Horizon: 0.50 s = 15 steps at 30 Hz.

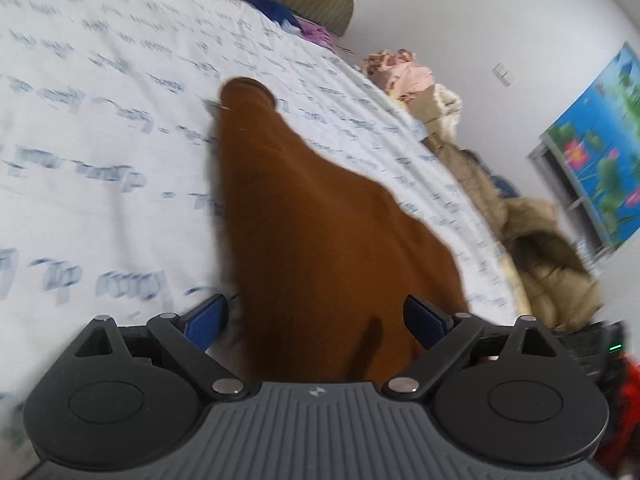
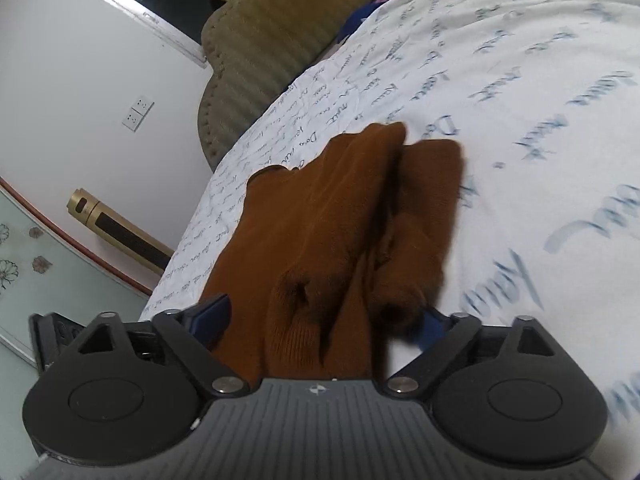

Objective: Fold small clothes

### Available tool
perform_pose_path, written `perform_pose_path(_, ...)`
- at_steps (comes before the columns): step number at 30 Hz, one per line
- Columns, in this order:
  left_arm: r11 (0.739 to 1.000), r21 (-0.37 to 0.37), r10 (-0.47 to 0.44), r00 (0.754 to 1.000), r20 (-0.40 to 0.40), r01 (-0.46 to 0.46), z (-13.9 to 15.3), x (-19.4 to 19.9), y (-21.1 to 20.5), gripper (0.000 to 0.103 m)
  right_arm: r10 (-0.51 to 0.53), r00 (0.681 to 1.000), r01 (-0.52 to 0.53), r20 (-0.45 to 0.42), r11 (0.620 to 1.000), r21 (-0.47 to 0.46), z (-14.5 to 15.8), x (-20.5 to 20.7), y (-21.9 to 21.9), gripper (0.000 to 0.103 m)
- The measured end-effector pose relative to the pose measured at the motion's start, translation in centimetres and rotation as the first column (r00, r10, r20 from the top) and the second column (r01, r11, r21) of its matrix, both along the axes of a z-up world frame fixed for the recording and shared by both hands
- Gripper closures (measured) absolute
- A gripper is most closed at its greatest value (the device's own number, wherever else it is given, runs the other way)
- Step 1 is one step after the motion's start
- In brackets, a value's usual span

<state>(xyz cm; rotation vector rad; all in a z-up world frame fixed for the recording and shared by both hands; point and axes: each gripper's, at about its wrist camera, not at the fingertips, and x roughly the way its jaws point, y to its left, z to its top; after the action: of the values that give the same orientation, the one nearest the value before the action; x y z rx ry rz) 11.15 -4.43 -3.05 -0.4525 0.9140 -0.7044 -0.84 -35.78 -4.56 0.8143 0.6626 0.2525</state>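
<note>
A brown knit garment (image 1: 312, 220) lies on the white bed sheet (image 1: 100, 140) printed with blue script. In the left wrist view it runs as a long tapering strip from a cuff-like end far up the sheet to between my left gripper's (image 1: 318, 312) blue-padded fingers (image 1: 208, 318). Those jaws stand wide apart, with the cloth loose between them. In the right wrist view the same garment (image 2: 320, 208) is bunched in thick folds, and my right gripper (image 2: 320, 316) is wide apart around the near folds. One of its pads is partly hidden by cloth.
An olive padded headboard (image 2: 260, 40) closes the far end of the bed. Blue and purple clothes (image 1: 316, 34), a pink bundle (image 1: 400, 72) and a beige jacket (image 1: 540, 248) lie along one bed edge. A gold cylinder (image 2: 116, 228) stands by the wall.
</note>
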Motion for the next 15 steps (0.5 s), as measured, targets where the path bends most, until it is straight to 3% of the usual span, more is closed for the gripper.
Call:
perform_pose_path(3,0.995,-0.085,0.038,0.994,-0.099,-0.047,-0.9,3.0,-0.3,0.008,-0.012,1.000,0.011,0.015,0.999,0.042,-0.5,2.8,0.1,0.018)
perform_pose_path(6,0.980,-0.169,0.070,0.974,-0.217,-0.108,-1.6,6.5,-0.1,0.008,0.000,1.000,-0.001,0.013,0.997,0.072,-0.7,5.6,-0.7,0.018)
perform_pose_path(10,0.977,-0.170,0.081,0.960,-0.268,-0.129,-1.7,9.7,-0.8,0.009,0.073,0.997,-0.071,-0.007,0.991,0.110,-0.9,8.6,-2.1,0.020)
perform_pose_path(12,0.984,-0.137,0.082,0.967,-0.242,-0.117,-1.6,10.2,-1.6,0.022,0.096,0.995,-0.092,-0.024,0.987,0.133,-0.9,9.9,-2.6,0.027)
perform_pose_path(13,0.988,-0.110,0.078,0.972,-0.223,-0.104,-1.5,10.3,-2.2,0.035,0.100,0.994,-0.094,-0.034,0.986,0.139,-1.0,10.3,-2.8,0.032)
perform_pose_path(14,0.993,-0.078,0.076,0.976,-0.205,-0.093,-1.5,10.3,-2.7,0.053,0.098,0.994,-0.091,-0.047,0.987,0.134,-1.1,10.7,-2.9,0.046)
perform_pose_path(15,0.995,-0.048,0.078,0.978,-0.192,-0.088,-1.6,10.5,-3.1,0.061,0.093,0.993,-0.085,-0.067,0.989,0.118,-1.2,11.1,-2.9,0.064)
